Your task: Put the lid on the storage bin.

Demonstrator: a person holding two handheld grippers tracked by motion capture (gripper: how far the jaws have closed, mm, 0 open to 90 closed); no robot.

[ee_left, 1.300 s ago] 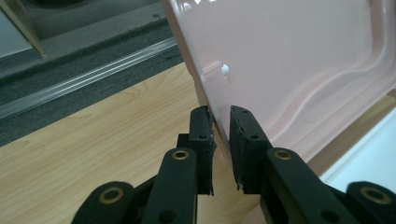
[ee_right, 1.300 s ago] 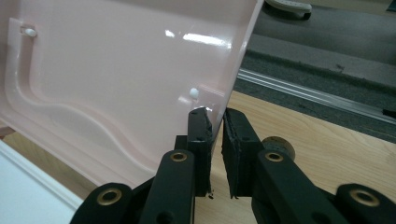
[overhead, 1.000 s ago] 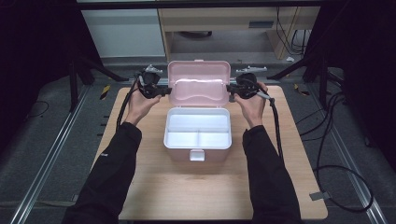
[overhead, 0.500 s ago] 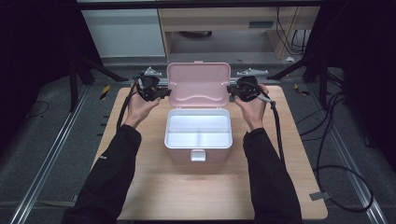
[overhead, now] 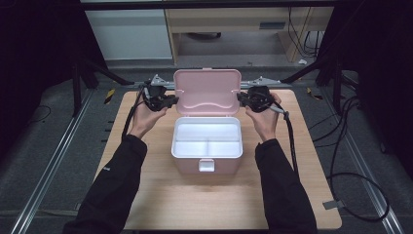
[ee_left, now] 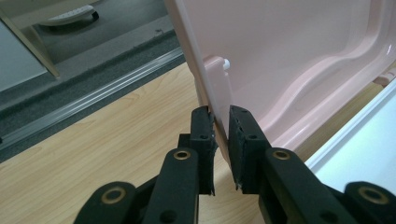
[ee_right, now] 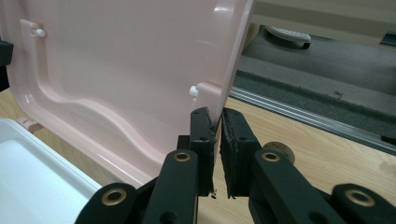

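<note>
I'm pinching the pink lid [overhead: 207, 91] by both side edges, left gripper [ee_left: 221, 137] and right gripper [ee_right: 217, 135] each clamping one rim, so it's standing evenly upright over the open box [overhead: 207, 146] just below my jaws.
</note>
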